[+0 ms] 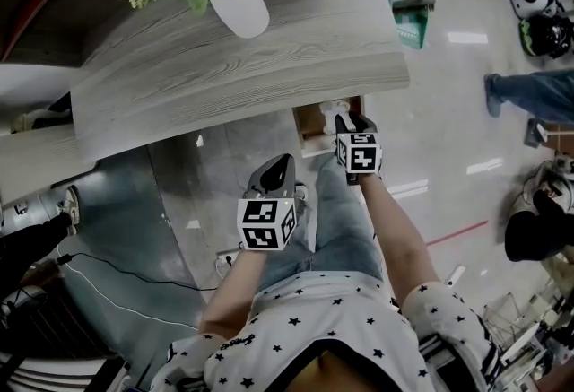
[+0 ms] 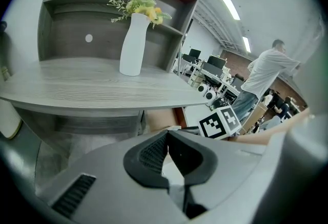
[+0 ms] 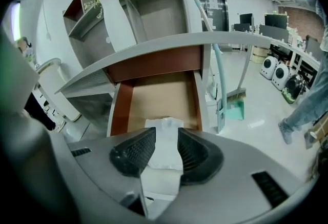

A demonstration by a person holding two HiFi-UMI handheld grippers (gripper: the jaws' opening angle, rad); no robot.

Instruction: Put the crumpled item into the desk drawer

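The desk drawer (image 3: pixel 121 107) stands pulled open under the grey desktop (image 3: pixel 169 43), its brown bottom bare. A white crumpled item (image 3: pixel 164 124) lies between the jaws of my right gripper (image 3: pixel 166 132), hanging over the drawer's front edge; the jaws stand apart and open. In the head view my right gripper (image 1: pixel 348 121) points into the drawer (image 1: pixel 312 121), with a bit of white at its tips. My left gripper (image 1: pixel 279 168) hovers lower left of it, over the floor, shut and empty. In its own view my left gripper (image 2: pixel 167 135) has its tips touching.
A white vase with flowers (image 1: pixel 240 6) stands on the desktop (image 1: pixel 269 58). A broom and green dustpan (image 1: pixel 413 18) lean right of the drawer. Cables (image 1: pixel 117 278) lie on the floor at left. A person's legs (image 1: pixel 534 94) are at far right.
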